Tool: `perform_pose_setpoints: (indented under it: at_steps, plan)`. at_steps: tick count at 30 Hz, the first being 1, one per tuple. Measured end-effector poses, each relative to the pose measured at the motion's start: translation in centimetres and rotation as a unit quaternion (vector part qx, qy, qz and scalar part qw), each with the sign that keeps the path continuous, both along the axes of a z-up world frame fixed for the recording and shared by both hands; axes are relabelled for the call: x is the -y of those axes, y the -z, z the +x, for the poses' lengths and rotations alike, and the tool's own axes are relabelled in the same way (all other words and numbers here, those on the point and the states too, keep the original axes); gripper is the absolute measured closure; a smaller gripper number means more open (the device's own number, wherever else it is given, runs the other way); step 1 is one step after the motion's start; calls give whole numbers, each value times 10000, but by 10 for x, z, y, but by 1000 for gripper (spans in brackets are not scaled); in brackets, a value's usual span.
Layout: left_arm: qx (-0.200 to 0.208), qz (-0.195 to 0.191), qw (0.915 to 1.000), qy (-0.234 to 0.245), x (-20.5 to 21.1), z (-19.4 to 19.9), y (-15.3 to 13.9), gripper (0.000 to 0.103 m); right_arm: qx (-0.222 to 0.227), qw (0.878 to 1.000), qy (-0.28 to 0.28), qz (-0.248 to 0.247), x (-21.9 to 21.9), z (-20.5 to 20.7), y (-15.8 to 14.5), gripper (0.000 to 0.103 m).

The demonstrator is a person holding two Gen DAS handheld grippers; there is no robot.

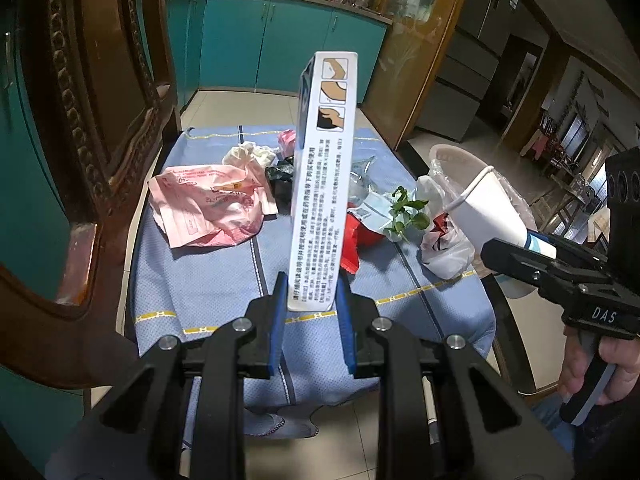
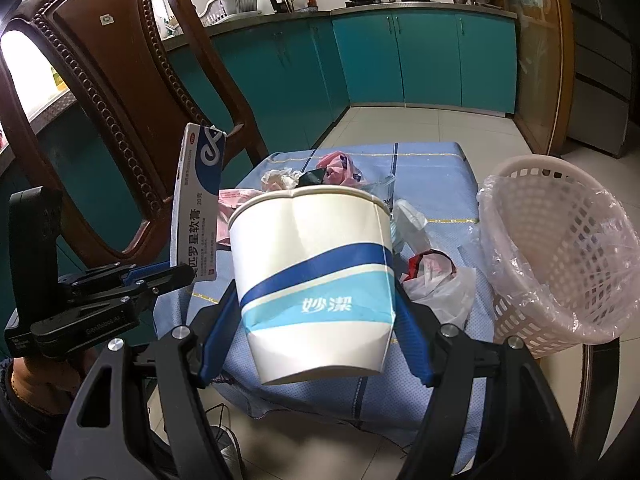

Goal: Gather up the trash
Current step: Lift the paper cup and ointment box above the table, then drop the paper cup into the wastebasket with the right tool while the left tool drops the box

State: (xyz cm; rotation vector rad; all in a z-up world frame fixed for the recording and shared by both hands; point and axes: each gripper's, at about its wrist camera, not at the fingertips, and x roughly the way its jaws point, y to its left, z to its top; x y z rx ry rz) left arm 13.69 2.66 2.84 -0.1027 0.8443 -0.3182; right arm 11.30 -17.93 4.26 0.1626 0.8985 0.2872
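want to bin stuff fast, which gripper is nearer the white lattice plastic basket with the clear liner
Right. The right gripper, holding the paper cup, sits just beside the white lattice basket; the left gripper is farther away.

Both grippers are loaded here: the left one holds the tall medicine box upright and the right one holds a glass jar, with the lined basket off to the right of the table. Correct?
Not quite. The right gripper holds a paper cup, white with blue bands, not a glass jar; the right wrist view shows it squeezed between the fingers. The rest stands: the left gripper holds the medicine box upright, and the lined basket sits at the table's right.

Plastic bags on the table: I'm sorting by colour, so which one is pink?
The big crumpled pink bag at the table's left; the white bag with red print lies near the basket.
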Motion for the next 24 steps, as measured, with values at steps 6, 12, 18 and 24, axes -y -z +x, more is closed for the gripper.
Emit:
perform_pose_setpoints:
  at_steps: [6, 12, 18, 24]
  plan:
    - [-6, -2, 10000, -10, 0, 0, 0, 79, -8, 10000, -13, -20, 0, 0, 0, 33]
    - [-25, 29, 10000, 3, 0, 1, 0, 79, -12, 10000, -18, -28, 0, 1, 0, 33]
    - [-39, 56, 10000, 29, 1, 1, 1, 78, -13, 10000, -3, -31, 0, 1, 1, 33]
    - [-35, 70, 10000, 31, 1, 1, 1, 78, 21, 10000, 30, -36, 1, 1, -1, 33]
